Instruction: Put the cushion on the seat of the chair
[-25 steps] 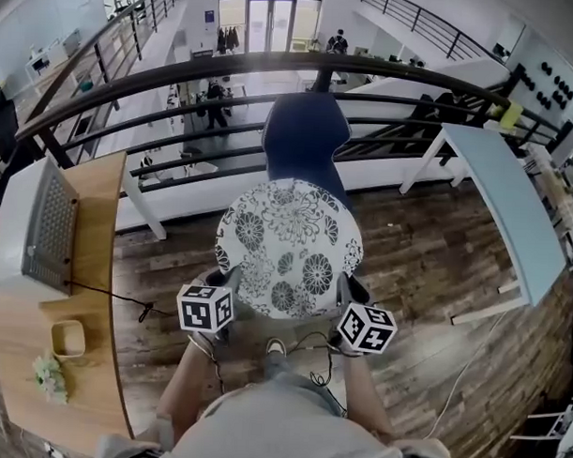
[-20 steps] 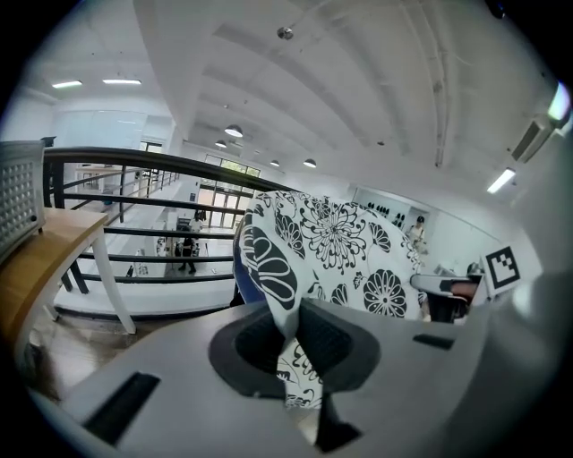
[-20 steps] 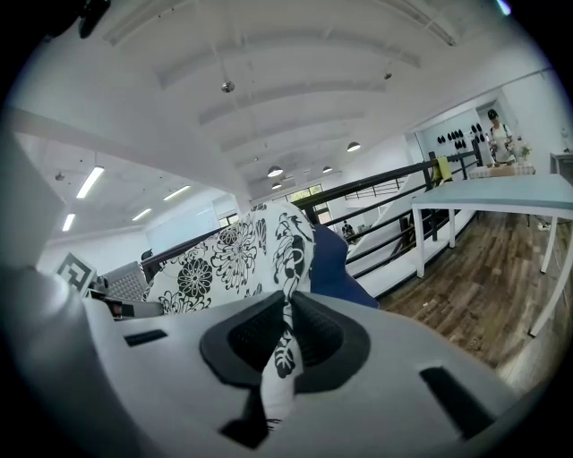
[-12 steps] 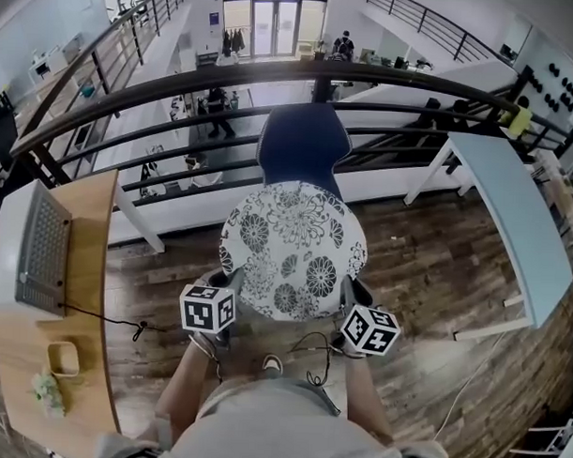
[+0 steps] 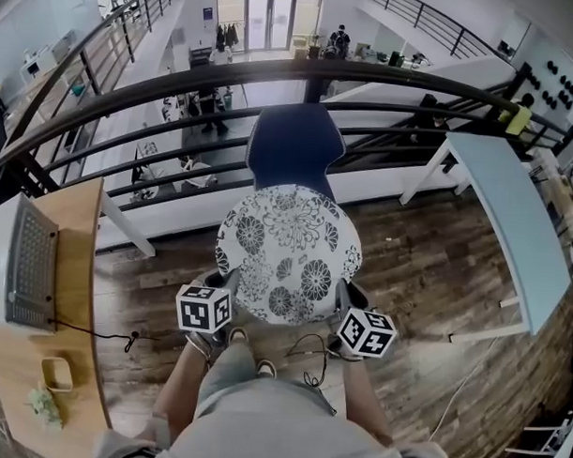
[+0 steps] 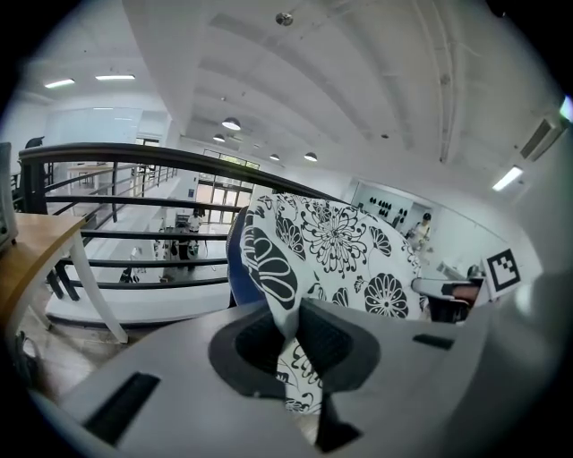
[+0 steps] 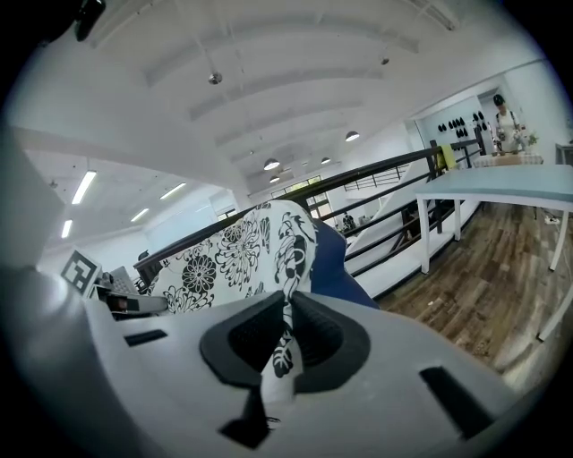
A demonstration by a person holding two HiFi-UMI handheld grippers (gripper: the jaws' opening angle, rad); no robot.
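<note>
Floral cushion (image 5: 288, 252) looks soft and light. Left gripper (image 5: 226, 289) and right gripper (image 5: 344, 299) jaws pinch its near edge, in front of the blue chair (image 5: 296, 144).

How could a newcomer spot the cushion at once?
A dark curved railing crosses the head view, a blue chair just before it. The cushion is the round pad held by the left tongs and right tongs near that chair, alone in its black-and-white flower print.

Chair (image 5: 294, 144) seat hidden under the cushion (image 5: 287, 253) — only its blue back shows, cushion's near rim lost between the jaws of the left hand-held gripper (image 6: 291, 333) and right hand-held gripper (image 7: 286, 333), wooden bench (image 5: 73, 291) cut by the picture's left edge, people (image 5: 207, 106) beyond the railing (image 5: 273, 73) too small to tell.
</note>
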